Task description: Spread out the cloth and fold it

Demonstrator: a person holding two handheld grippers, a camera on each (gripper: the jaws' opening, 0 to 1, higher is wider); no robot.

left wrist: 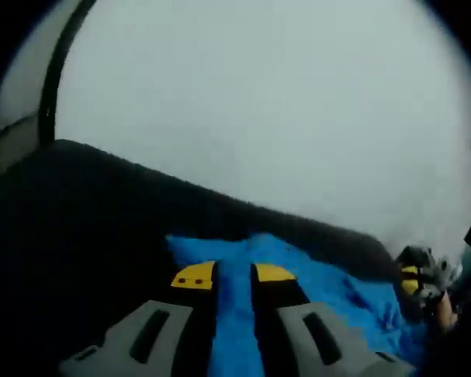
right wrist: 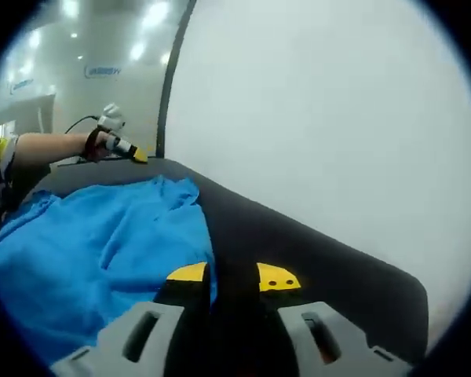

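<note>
In the left gripper view the left gripper [left wrist: 235,275] rises from the bottom with its grey jaws and yellow tips close together, and a strip of the blue cloth [left wrist: 318,294] runs up between them, so the jaws stand clamped on the cloth; the cloth lies rumpled on a dark table [left wrist: 94,236], spreading from just past the yellow tips toward the right side of the view, where the right gripper [left wrist: 420,279] shows as a small blurred shape with yellow marks at the far edge of the fabric; behind the table stands a pale wall [left wrist: 282,110], with a dark vertical strip [left wrist: 59,71] near the upper left; in the right gripper view the right gripper [right wrist: 234,276] comes up from the bottom, its yellow tips a little apart, the left tip lying against the near right edge of the cloth [right wrist: 94,243] while the gap between the jaws looks dark, so I cannot tell whether any fabric is caught there; the cloth fills the left half of the table [right wrist: 314,259] in loose folds, and at its far corner the left gripper [right wrist: 129,149] with a yellow tip rests by the fabric, held by a person's hand [right wrist: 98,141] reaching in from the left
</note>
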